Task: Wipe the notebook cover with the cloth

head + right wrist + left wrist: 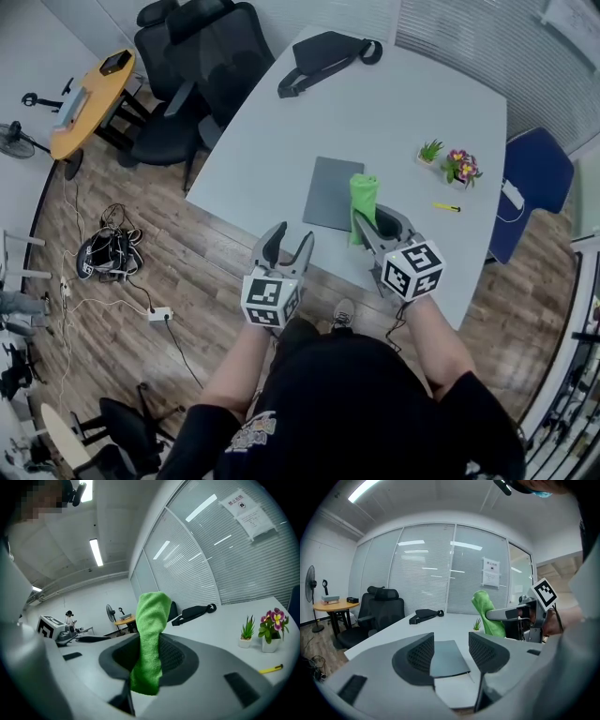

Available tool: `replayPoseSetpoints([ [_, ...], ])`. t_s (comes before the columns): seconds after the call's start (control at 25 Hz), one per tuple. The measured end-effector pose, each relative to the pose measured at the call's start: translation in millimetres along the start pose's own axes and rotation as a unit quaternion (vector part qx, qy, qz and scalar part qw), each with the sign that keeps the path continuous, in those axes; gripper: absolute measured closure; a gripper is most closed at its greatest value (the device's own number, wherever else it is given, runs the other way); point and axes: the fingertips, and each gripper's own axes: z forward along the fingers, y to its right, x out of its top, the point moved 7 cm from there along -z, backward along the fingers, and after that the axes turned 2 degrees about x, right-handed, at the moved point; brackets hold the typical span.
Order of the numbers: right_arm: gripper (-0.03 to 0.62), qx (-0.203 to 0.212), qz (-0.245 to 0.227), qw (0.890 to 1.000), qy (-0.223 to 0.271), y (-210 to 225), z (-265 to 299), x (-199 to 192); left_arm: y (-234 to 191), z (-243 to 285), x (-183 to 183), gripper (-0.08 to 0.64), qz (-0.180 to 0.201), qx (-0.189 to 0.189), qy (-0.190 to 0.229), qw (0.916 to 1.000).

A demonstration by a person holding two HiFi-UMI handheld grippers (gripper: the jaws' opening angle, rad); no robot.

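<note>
Head view puts the grey notebook [331, 193] flat on the white table [394, 112], close to the edge nearest the person. The right tool [380, 225] sits just right of the notebook's near right corner, clenched on a green cloth [363, 202]. The cloth stands up out of the jaws and overlaps the notebook's right edge in this view; whether cloth and cover touch cannot be told.

Right gripper view confirms the grip: both jaws of the right tool [150, 660] press on the cloth [151, 634]. The cloth bunches into a narrow roll, its top rising above the jaws and its lower end hanging below them.

The left tool [288, 234] hangs on the near side of the notebook, off the table edge and over the wooden floor [216, 281]. Left gripper view shows the left tool [451, 656] released, jaws well apart with nothing between them, and the notebook [447, 660] lying beyond the gap. In that view the cloth [487, 613] is up and to the right of the notebook, pinched in the right tool [499, 614].

Beyond the notebook, at the table's far end, lies a black bag [323, 58]. To the right of the notebook stand a small plant [430, 152] and a pot of flowers [461, 167], with a yellow pen [447, 207] nearer the person; all three are apart from the notebook. Left of the notebook, off the table, stand black chairs [197, 56].
</note>
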Motion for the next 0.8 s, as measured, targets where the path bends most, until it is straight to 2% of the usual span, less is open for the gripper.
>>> replayPoseSetpoints([
  [0.2,0.482,-0.014,0.006,1.0,-0.006,9.4,5.8,0.0,-8.2,19.0,-2.5,0.342,-0.004,-0.012,-0.014,0.9998],
  [0.44,0.482,-0.049,0.016,0.999,-0.007,23.0,20.4,-0.3,-24.1,50.9,-10.1,0.342,0.008,-0.048,-0.036,0.9982],
  [0.8,0.482,-0.104,0.047,0.993,-0.022,43.9,63.9,-5.0,-63.6,108.0,-37.8,0.342,0.015,-0.111,-0.107,0.988],
])
